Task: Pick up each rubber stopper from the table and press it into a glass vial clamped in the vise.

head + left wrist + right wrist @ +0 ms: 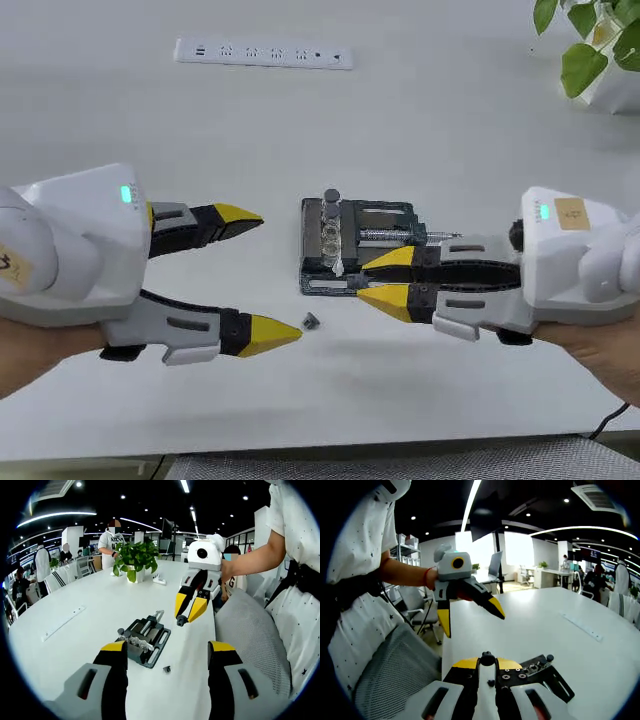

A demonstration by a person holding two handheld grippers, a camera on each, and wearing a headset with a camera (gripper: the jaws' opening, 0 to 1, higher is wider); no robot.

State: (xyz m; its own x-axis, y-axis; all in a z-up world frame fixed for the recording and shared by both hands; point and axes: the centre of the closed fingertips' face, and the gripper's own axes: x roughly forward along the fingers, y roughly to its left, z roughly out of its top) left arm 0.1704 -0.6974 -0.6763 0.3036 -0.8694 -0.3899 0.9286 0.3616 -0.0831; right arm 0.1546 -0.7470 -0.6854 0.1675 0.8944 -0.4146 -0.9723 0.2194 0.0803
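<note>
Open-plan office: white table point(420, 110), mesh chair point(390, 665), potted plant point(135, 560)

White left tongs point(281, 276), right tongs point(360, 280): black jaws, yellow tips, green lights

White table point(150, 130) bears vise point(385, 215), stopper point(311, 321), power strip point(263, 53).

left gripper point(281, 276) gapes wide, its jaws far apart, gripped from behind by a hand point(25, 355). right gripper point(360, 279) faces it tip to tip, apart, jaws pinched nearly together on a small dark stopper point(487, 658) at their tips, a bare forearm point(250, 560) behind.
</note>
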